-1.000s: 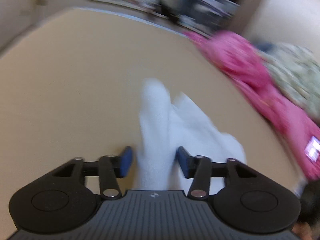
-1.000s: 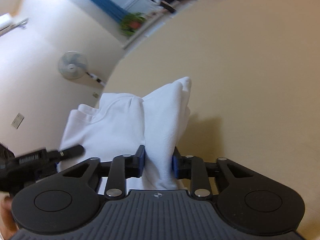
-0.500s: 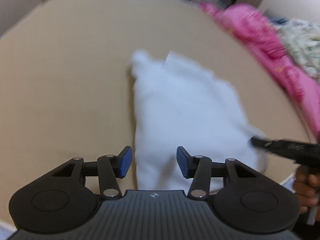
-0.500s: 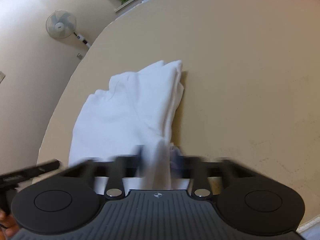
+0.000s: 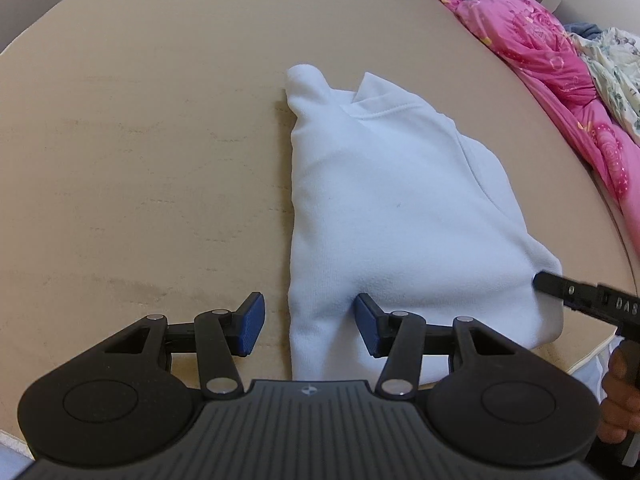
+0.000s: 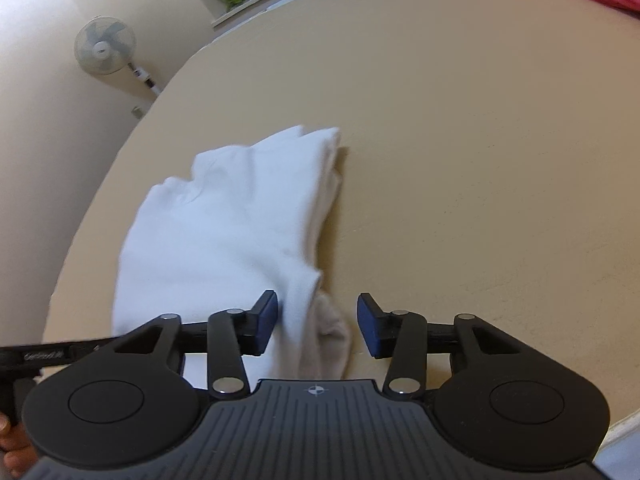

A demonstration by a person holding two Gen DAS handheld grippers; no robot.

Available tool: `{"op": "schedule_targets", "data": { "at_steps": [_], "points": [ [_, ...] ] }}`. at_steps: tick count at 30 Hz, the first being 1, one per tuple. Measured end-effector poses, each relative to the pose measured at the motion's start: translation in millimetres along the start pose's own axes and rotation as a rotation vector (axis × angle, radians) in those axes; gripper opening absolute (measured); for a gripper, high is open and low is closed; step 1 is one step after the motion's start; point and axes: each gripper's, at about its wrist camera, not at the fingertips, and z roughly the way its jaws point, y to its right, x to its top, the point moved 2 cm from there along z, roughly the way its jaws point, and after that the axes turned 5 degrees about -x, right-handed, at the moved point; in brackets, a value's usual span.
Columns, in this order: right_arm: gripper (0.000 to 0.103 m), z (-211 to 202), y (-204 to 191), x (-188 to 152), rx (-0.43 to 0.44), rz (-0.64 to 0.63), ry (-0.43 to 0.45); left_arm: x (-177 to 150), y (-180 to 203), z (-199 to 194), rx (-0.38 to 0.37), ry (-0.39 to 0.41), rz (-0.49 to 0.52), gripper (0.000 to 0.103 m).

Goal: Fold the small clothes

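Left gripper: jaws apart, straddling the near left corner of the folded white garment. Right gripper: jaws apart at its near right corner. Garment lies flat on the tan table. Pink bedding far right.

Tan desk, matte, faintly scuffed and streaked. Lying flat on it near the front edge: folded white garment, collar end pointing away, one thick folded edge running straight along its left side. Along the far right edge: bunched pink fabric, with pale floral cloth just beside it.
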Motion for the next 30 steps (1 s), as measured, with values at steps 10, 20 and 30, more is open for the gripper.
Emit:
{"op": "schedule_targets", "data": {
  "at_steps": [10, 20, 30],
  "points": [
    [0.006, 6, -10, -6, 0.077, -0.046, -0.068, 0, -6, 2, -0.092, -0.033, -0.040, 0.013],
    [0.026, -12, -17, -6, 0.027, -0.118, -0.001, -11, 34, -25, -0.046, 0.122, 0.197, 0.011],
    [0.051, -29, -20, -39, -0.219, -0.133, 0.026, -43, 63, -33, 0.208, 0.171, 0.397, 0.075]
  ]
}}
